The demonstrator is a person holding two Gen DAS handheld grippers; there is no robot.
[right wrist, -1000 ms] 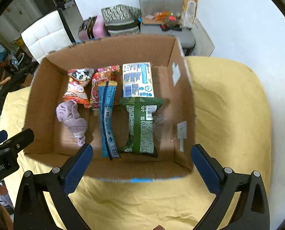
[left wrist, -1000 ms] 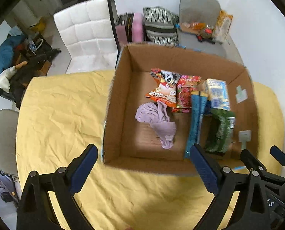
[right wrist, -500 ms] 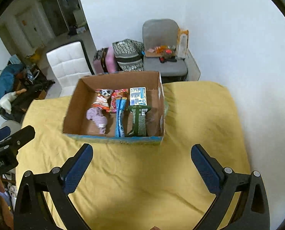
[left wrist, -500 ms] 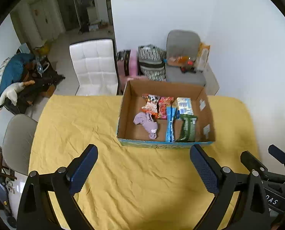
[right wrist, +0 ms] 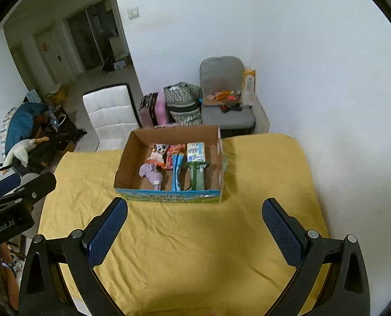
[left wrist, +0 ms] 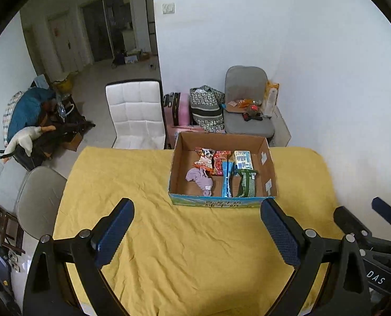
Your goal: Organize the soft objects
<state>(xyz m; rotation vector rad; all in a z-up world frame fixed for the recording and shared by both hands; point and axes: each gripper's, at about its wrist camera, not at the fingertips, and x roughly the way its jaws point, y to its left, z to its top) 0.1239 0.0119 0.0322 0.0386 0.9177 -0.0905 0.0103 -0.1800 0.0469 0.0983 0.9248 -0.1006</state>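
A cardboard box [left wrist: 178, 168] [right wrist: 124, 166] stands on the yellow-covered table [left wrist: 132, 189] [right wrist: 261, 184] at its far side. Inside lie a lilac cloth [left wrist: 200, 179] [right wrist: 150, 173], an orange snack bag [left wrist: 204, 158] [right wrist: 157, 154], a red bag [left wrist: 219, 161] [right wrist: 173, 155], a blue packet [left wrist: 226, 179] [right wrist: 177, 173], a white-blue pack [left wrist: 243, 160] [right wrist: 196, 151] and a green bag [left wrist: 246, 183] [right wrist: 196, 177]. My left gripper [left wrist: 197, 233] is open and empty, well short of the box. My right gripper [right wrist: 194, 231] is also open and empty, equally far back.
A white chair [left wrist: 136, 113] and a grey chair [left wrist: 37, 197] stand by the table's left side. A grey seat with clutter [left wrist: 248, 110], a patterned bag [left wrist: 207, 109] and a pink case [left wrist: 181, 110] sit behind the box. The white wall is on the right.
Both grippers have pulled up and back from just above the box, so the box now looks small and far. The jaws stay open. The box contents have not moved.
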